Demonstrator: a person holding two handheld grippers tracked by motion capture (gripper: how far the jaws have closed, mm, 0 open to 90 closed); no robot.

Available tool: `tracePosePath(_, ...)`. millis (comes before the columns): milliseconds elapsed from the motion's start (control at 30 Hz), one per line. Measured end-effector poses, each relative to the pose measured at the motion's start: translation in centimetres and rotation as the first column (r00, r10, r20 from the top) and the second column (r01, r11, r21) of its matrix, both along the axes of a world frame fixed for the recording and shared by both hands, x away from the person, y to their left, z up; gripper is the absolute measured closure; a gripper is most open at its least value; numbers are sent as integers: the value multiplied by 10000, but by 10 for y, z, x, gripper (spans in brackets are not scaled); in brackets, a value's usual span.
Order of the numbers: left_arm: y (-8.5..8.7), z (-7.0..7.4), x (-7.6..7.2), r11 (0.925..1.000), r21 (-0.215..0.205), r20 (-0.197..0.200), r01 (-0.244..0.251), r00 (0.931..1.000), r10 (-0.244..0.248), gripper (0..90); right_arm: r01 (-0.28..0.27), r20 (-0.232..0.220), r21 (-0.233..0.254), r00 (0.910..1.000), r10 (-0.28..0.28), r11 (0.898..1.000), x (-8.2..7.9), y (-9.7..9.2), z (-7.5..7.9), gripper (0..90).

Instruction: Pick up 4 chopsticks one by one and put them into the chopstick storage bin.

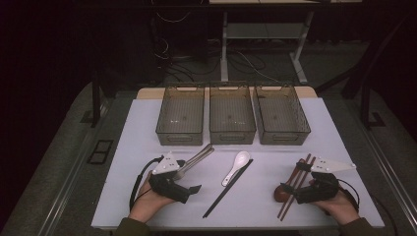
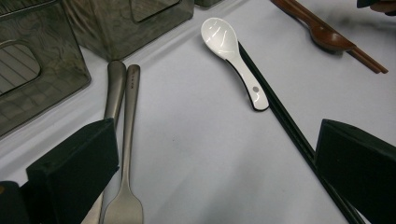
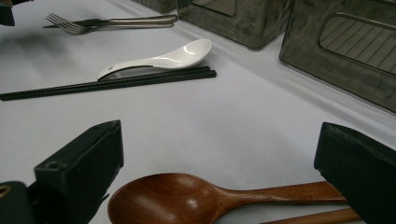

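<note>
My left gripper (image 1: 188,177) rests open at the front left of the white mat (image 1: 147,123). Its jaws (image 2: 217,175) stand wide over bare mat, and a metal fork (image 2: 122,205) with a second steel utensil (image 2: 116,86) runs past the left jaw. A white ceramic spoon (image 2: 231,49) lies against black chopsticks (image 2: 289,126) in the middle. At the front right, my right gripper (image 1: 296,183) is open too, jaws (image 3: 219,161) spread either side of a wooden spoon (image 3: 163,200) that lies flat on the mat. Wooden chopsticks (image 1: 296,184) lie beside that spoon.
Three see-through grey bins (image 1: 180,114) (image 1: 231,113) (image 1: 281,114) stand in a row along the back of the mat, all with nothing inside. Table legs and cables sit on the dark floor beyond. A person's hands hold both grippers near the front edge.
</note>
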State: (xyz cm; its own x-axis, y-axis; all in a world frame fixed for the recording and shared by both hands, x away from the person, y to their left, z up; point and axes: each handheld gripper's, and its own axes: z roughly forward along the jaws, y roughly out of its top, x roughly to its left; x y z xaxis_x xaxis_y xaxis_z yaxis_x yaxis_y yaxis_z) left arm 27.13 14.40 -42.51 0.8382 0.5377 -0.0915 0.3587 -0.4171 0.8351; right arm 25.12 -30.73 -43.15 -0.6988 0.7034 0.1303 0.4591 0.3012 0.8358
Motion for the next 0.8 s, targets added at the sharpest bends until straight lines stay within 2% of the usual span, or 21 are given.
tracePosePath(133, -1, 0, 0, 10000, 13, -32, 32, 10000, -32, 0, 147, -56, 176, 9999, -146, 9997, 0, -2, 1, 13)
tracePosePath(367, -6, 1, 0, 10000, -45, -55, 64, 10000, -64, 10, 189, -44, 214, 9998, -188, 9996, 0, -2, 1, 13)
tracePosePath(667, -18, 0, -2, 9995, -19, -71, 312, 9995, -313, 68, 273, -53, 277, 9996, -272, 9992, 1, -4, 1, 13)
tracePosePath(800, -23, -1, -3, 9994, 37, -62, 354, 9994, -354, 122, 287, -21, 278, 9996, -286, 9992, 1, -4, 1, 13)
